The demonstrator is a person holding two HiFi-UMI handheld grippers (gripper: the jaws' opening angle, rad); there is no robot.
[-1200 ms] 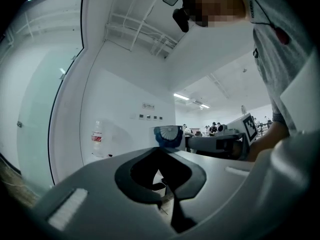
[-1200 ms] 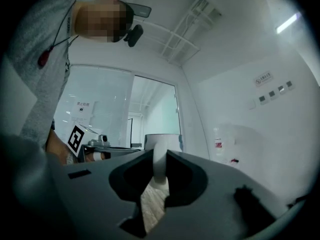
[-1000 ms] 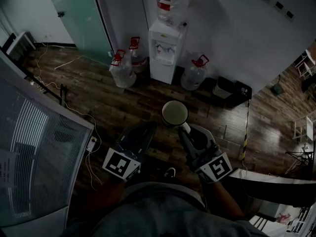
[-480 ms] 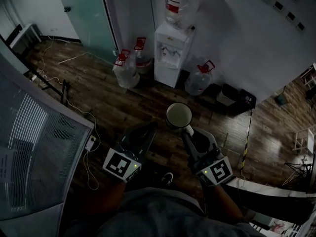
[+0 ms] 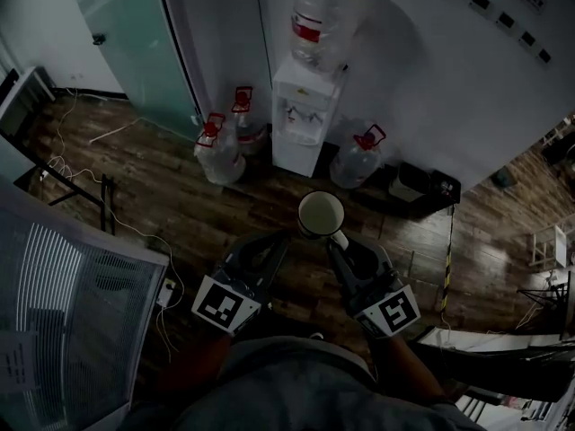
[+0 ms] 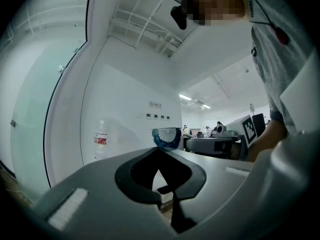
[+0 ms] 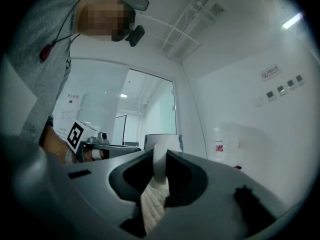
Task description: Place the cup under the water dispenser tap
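Note:
A white cup (image 5: pixel 321 214) with a pale inside hangs over the wooden floor, upright, carried by its handle. My right gripper (image 5: pixel 336 243) is shut on that handle; in the right gripper view the handle (image 7: pixel 159 165) stands between the jaws with the cup (image 7: pixel 163 140) beyond them. My left gripper (image 5: pixel 276 243) is level beside it on the left, shut and holding nothing. From the left gripper view the cup (image 6: pixel 167 137) shows just past the closed tips (image 6: pixel 159 152). The white water dispenser (image 5: pixel 305 115), with a clear bottle (image 5: pixel 314 14) on top, stands against the wall ahead.
Three spare water bottles sit on the floor round the dispenser, at its left (image 5: pixel 218 146), behind that one (image 5: pixel 243 113) and at its right (image 5: pixel 356 156). A dark bin (image 5: pixel 415 181) stands further right. A glass door (image 5: pixel 135 34) and a slatted screen (image 5: pixel 63 277) lie left.
The room has slid in the head view as the person walked on towards the dispenser. Both grippers and the cup kept their places relative to each other.

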